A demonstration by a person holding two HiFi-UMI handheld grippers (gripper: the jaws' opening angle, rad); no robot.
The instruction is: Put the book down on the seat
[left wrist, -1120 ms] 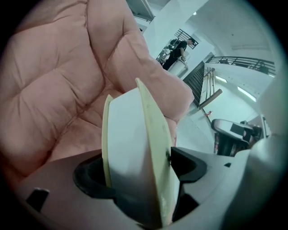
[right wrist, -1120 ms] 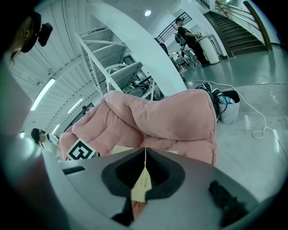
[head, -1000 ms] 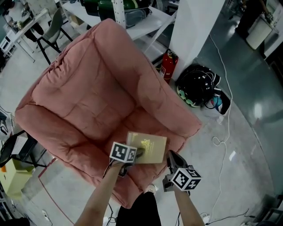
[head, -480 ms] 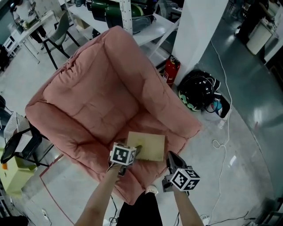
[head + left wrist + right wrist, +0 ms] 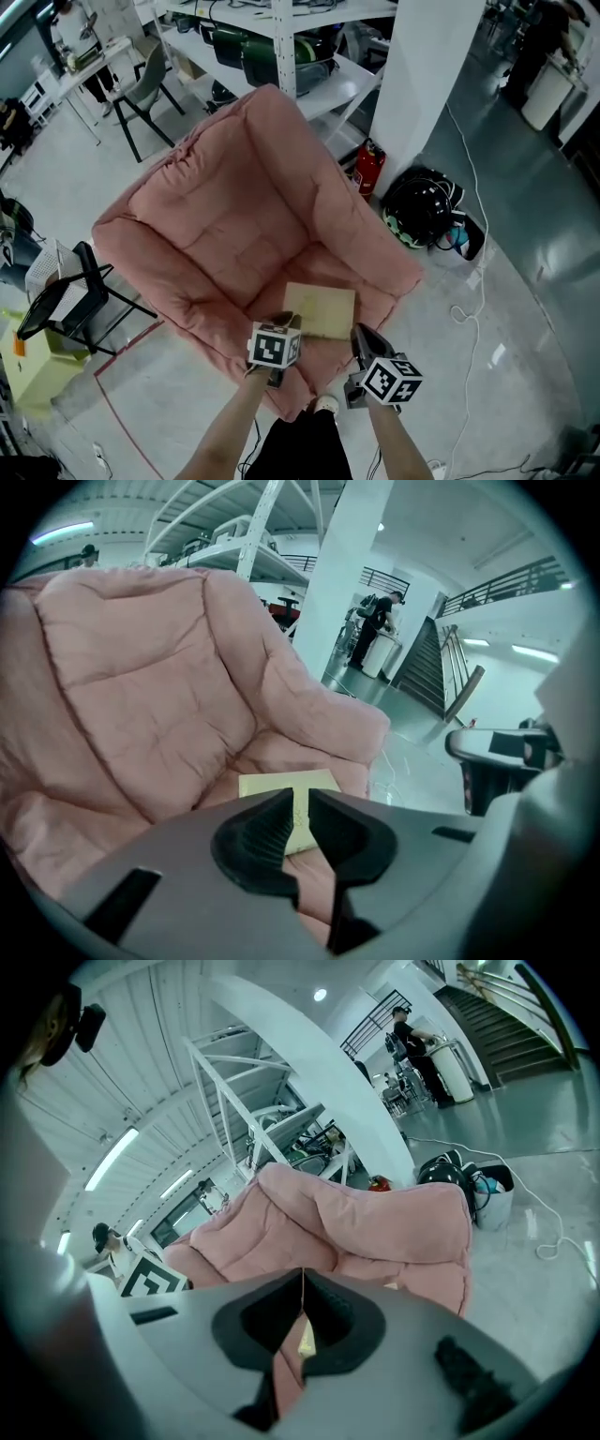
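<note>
A thin pale-yellow book (image 5: 321,310) lies flat on the seat of the pink armchair (image 5: 225,216), near its front right corner. My left gripper (image 5: 284,323) hovers just in front of the book's near edge, apart from it. Its jaws are closing with nothing between them. In the left gripper view the book (image 5: 263,786) shows beyond the narrow gap of the left gripper (image 5: 302,803). My right gripper (image 5: 360,334) hangs to the right of the chair's front corner, shut and empty. In the right gripper view the right gripper (image 5: 302,1281) faces the armchair (image 5: 375,1213).
A red fire extinguisher (image 5: 367,167) and a black helmet with bags (image 5: 422,202) sit by a white pillar (image 5: 431,56) right of the chair. A black folding chair (image 5: 66,300) and a yellow box (image 5: 28,370) stand at the left. A white cable (image 5: 469,291) trails on the floor.
My left gripper has drawn back off the book towards the chair's front edge, and its jaws have narrowed. The book stays on the seat. The right gripper has hardly moved.
</note>
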